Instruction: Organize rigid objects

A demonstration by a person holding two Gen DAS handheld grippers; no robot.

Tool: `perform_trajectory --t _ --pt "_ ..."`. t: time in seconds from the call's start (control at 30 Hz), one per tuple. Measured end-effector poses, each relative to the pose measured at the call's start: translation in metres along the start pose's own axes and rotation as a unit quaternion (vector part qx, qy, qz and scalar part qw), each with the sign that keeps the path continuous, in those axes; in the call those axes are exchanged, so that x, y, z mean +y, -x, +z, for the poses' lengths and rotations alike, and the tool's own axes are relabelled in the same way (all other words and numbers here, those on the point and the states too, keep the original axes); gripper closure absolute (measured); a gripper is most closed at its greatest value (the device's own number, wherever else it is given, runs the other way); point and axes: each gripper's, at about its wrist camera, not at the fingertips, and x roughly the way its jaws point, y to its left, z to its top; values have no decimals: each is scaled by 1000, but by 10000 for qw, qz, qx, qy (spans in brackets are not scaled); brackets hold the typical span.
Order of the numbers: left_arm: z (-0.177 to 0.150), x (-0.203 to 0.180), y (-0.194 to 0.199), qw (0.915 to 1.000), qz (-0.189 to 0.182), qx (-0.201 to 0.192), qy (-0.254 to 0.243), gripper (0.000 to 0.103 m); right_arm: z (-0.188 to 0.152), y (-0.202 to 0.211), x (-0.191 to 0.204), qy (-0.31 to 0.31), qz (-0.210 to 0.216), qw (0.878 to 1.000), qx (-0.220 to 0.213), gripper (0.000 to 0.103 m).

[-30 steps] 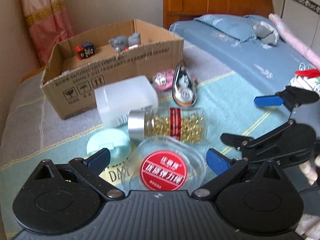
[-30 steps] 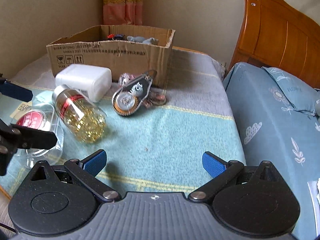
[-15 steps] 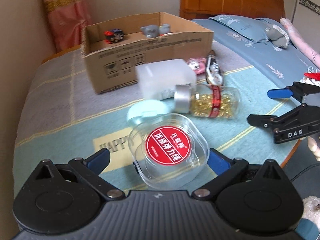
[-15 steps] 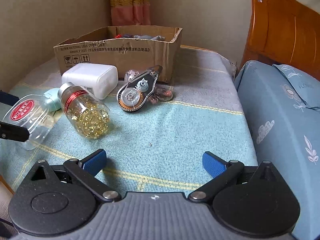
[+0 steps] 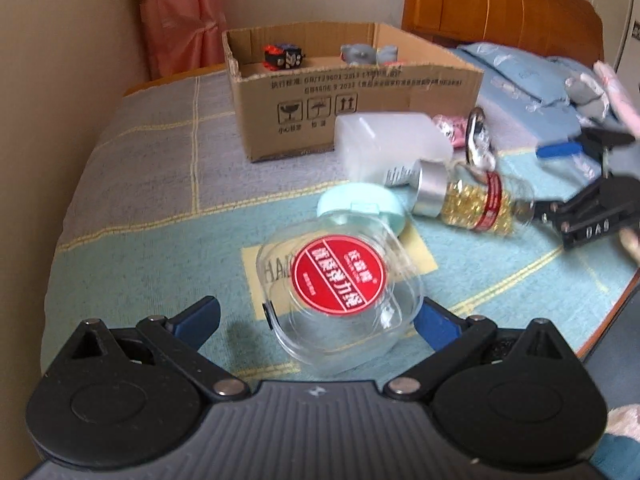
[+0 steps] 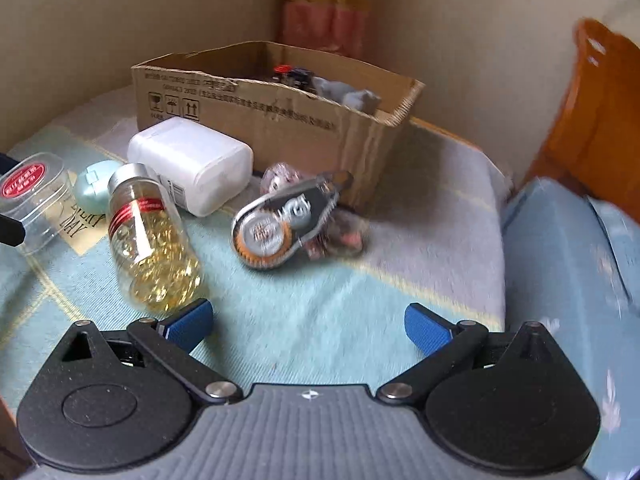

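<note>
A clear plastic box with a red round label [image 5: 340, 292] lies on the blanket between the fingers of my open left gripper [image 5: 316, 320]; it also shows in the right wrist view [image 6: 30, 196]. A bottle of gold capsules [image 6: 150, 240] lies on its side near a white plastic container [image 6: 192, 164], a mint round case [image 6: 94, 188] and a correction tape dispenser [image 6: 280, 220]. My right gripper [image 6: 308, 320] is open and empty, just right of the bottle. An open cardboard box [image 5: 352, 92] holds small toys.
A pink wrapped item [image 5: 452, 128] lies by the cardboard box. A blue quilt [image 6: 572, 264] and wooden headboard [image 5: 500, 4] are to the right. A wall and pink curtain [image 5: 180, 16] stand behind. The table's edge [image 5: 608, 328] runs at the right front.
Both cameras swung right. The left gripper stays around the clear box, which has tilted. The right gripper moved closer to the capsule bottle and tape dispenser.
</note>
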Motion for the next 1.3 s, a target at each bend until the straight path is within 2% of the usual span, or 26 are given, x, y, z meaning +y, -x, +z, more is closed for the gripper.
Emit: perform_trajectory --t 0.13,0.5,0.8,0.97,1.13,1.3 --pt "-1 -2 -5 9999 71 43 -82 1 13 -11 0 509 132 9986 -80 0" --pt "3 -2 -9 9999 54 92 -96 1 35 -27 7 1453 81 9891 -217 0" --pt "5 -2 -13 9999 59 140 -75 1 51 -36 7 2089 404 9769 -201 0" --pt "6 -2 -15 9998 70 151 -74 1 54 -38 3 1970 690 9780 -23 3" --pt "8 -3 -16 9998 56 144 -112 1 47 -34 -4 1413 799 9866 160 4" --pt "9 -3 -18 9998 40 142 -116 1 38 -30 -7 1203 826 9892 99 4"
